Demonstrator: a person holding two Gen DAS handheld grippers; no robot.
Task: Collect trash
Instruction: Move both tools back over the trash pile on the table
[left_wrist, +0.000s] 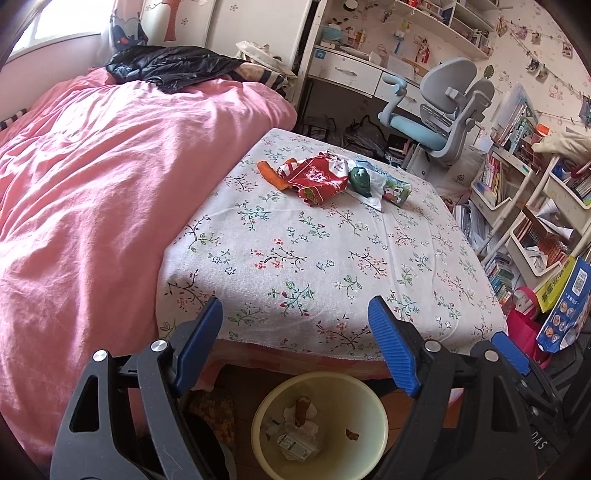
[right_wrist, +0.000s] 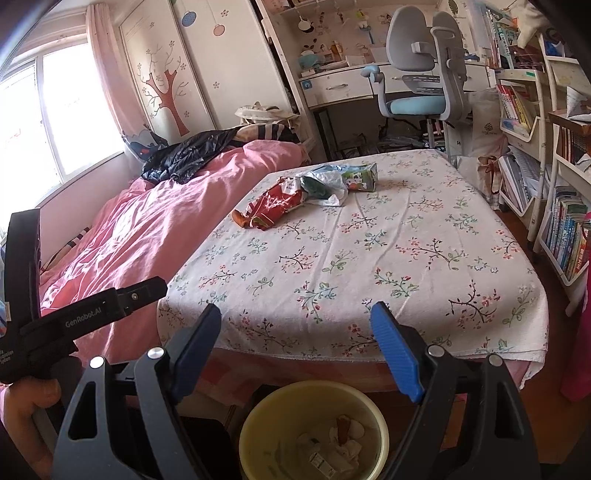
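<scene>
Both grippers hung over the yellow bin (left_wrist: 320, 424), which sat on the floor against the table's near edge. The left gripper (left_wrist: 295, 343) stood wide apart, nothing between its blue pads, and so did the right gripper (right_wrist: 295, 345). Crumpled paper (right_wrist: 349, 448) lay in the bin. Far across the floral tablecloth (right_wrist: 369, 266) lay a red wrapper (left_wrist: 317, 177), a green packet (left_wrist: 360, 180) and a small carton (right_wrist: 360, 176).

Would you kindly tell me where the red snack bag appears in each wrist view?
Left wrist: the red snack bag lies upper centre, on the far part of the floral cloth.
Right wrist: it lies left of centre.
Shared landmark: the yellow bin at bottom centre.
</scene>
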